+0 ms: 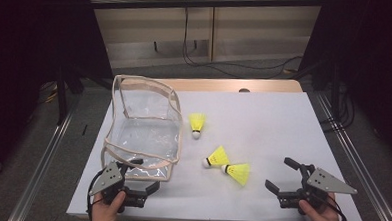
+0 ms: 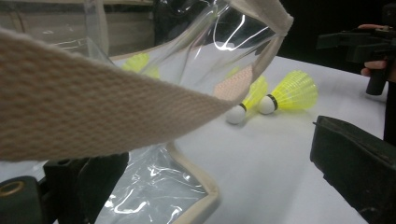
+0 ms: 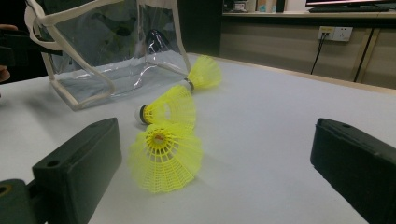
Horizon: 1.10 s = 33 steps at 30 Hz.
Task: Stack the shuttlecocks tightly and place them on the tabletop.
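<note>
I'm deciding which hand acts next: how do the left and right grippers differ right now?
The left gripper sits at the clear bag's near edge, its beige trim between the open jaws; the right gripper holds nothing, apart from the nearest shuttlecock. The left one points rightward, the right one leftward. Both are hand-held and open.

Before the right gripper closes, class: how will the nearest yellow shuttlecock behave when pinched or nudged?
The nearest shuttlecock probably weighs very little: its skirt is open mesh. That skirt looks thin, so it likely flexes under a pinch. Lying on its side on the table, it may roll in an arc.
</note>
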Tool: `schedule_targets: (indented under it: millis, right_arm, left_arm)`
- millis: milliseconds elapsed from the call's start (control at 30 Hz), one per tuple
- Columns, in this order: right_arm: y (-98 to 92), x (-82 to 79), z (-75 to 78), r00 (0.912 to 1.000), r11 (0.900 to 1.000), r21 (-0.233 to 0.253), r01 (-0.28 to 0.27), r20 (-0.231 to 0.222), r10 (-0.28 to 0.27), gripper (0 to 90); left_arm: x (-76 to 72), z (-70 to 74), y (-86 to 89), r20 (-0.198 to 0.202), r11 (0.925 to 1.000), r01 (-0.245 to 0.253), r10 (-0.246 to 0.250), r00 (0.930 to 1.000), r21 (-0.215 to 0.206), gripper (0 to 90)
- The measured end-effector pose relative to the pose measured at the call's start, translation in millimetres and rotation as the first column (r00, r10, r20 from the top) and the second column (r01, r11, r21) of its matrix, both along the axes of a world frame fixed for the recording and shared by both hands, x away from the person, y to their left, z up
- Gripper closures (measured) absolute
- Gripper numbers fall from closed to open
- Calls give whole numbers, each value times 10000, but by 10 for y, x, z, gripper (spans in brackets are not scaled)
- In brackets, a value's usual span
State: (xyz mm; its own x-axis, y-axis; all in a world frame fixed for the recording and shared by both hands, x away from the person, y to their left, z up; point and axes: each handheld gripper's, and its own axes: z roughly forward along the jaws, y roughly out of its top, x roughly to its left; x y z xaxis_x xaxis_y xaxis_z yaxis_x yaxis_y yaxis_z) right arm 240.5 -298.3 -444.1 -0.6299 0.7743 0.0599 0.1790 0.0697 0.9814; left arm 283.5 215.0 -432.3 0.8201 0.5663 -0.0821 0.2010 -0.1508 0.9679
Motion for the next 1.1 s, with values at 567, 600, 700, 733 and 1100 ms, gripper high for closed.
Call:
schedule_targets:
  millis: [567, 600, 700, 733, 1100]
  right_arm:
    - [-58, -39, 51, 9995, 9998, 185, 80, 314, -86, 24]
    - [-62, -38, 51, 9995, 9998, 167, 77, 295, -82, 25]
    - [-61, -31, 47, 9996, 9998, 173, 61, 263, -65, 25]
    - [-58, -29, 50, 9997, 9998, 198, 23, 252, -28, 25]
    - [-13, 8, 73, 9993, 9998, 141, -112, 354, 107, 26]
  left_arm:
    - [-120, 4, -210, -253, 9966, 813, -816, 9963, -150, 22]
    - [-128, -7, -220, -312, 9963, 856, -859, 9958, -106, 22]
    - [-137, -31, -258, -507, 9948, 1018, -1016, 9935, 21, 25]
    - [-138, -41, -278, -584, 9938, 1109, -1101, 9922, 101, 28]
    - [-135, -53, -423, -583, 9903, 1347, -1326, 9895, 332, 30]
